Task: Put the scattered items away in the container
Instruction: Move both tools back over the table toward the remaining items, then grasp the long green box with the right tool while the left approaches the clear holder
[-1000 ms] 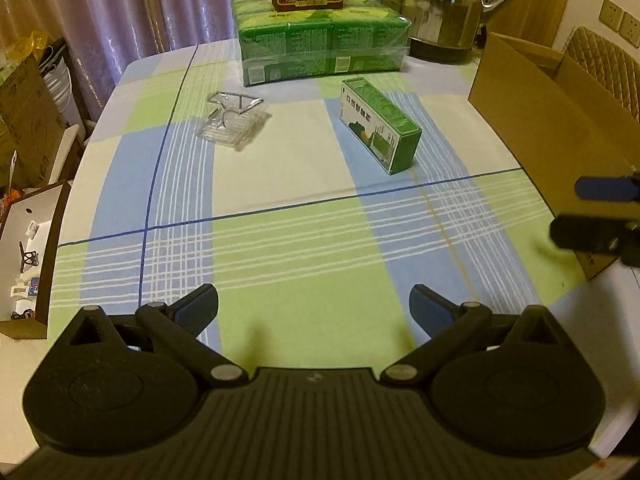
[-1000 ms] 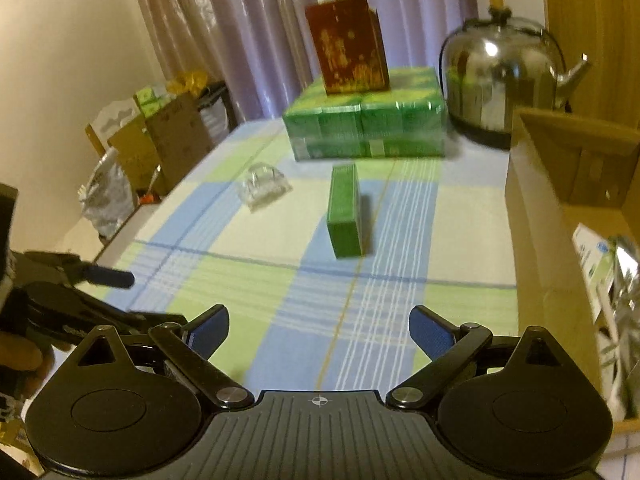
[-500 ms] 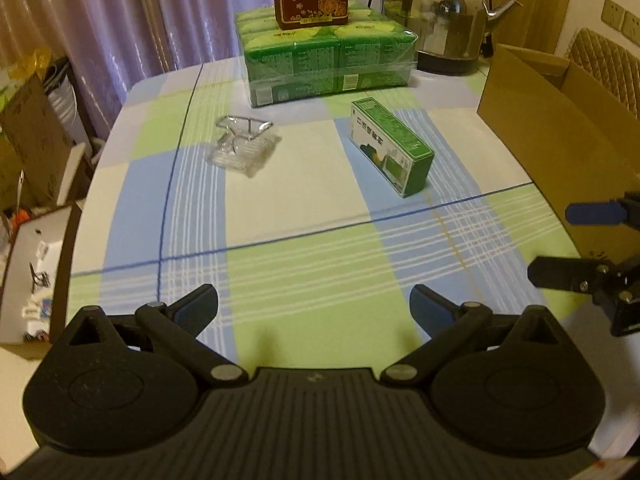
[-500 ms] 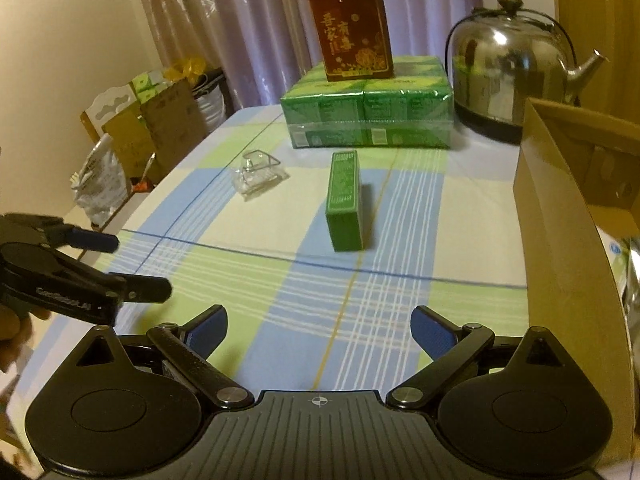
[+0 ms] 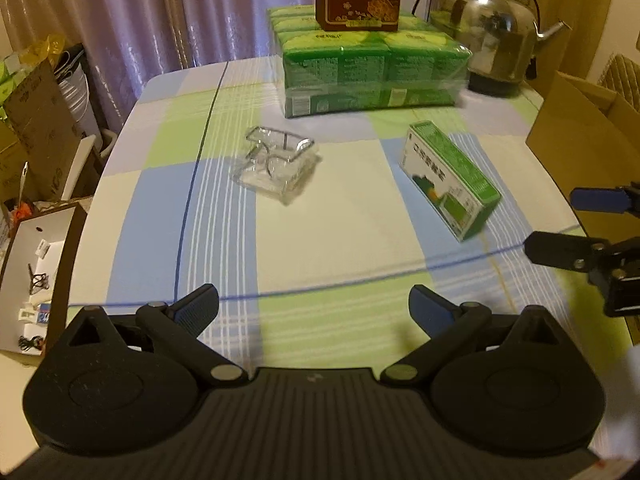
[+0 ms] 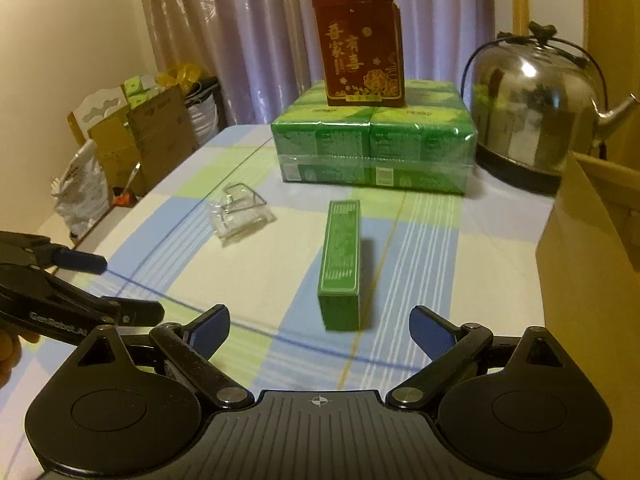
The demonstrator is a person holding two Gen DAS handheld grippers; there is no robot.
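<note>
A small green carton [image 6: 341,262] [image 5: 450,178] lies on the checked tablecloth, just ahead of my open right gripper [image 6: 319,326], whose fingers hold nothing. A clear glass ashtray [image 5: 276,168] [image 6: 240,214] sits farther left. My left gripper [image 5: 314,310] is open and empty, well short of the ashtray. The cardboard box [image 5: 584,148] [image 6: 592,248] stands at the table's right edge. Each gripper shows in the other's view: the right gripper [image 5: 560,222], the left gripper [image 6: 128,288].
A shrink-wrapped pack of green tissue boxes [image 6: 372,152] with a red carton [image 6: 360,46] on top stands at the back. A steel kettle [image 6: 536,120] is at the back right. Boxes and bags [image 6: 132,136] crowd the floor left of the table.
Both grippers have moved forward over the table, toward the carton and the ashtray, which now look larger. Both stay open.
</note>
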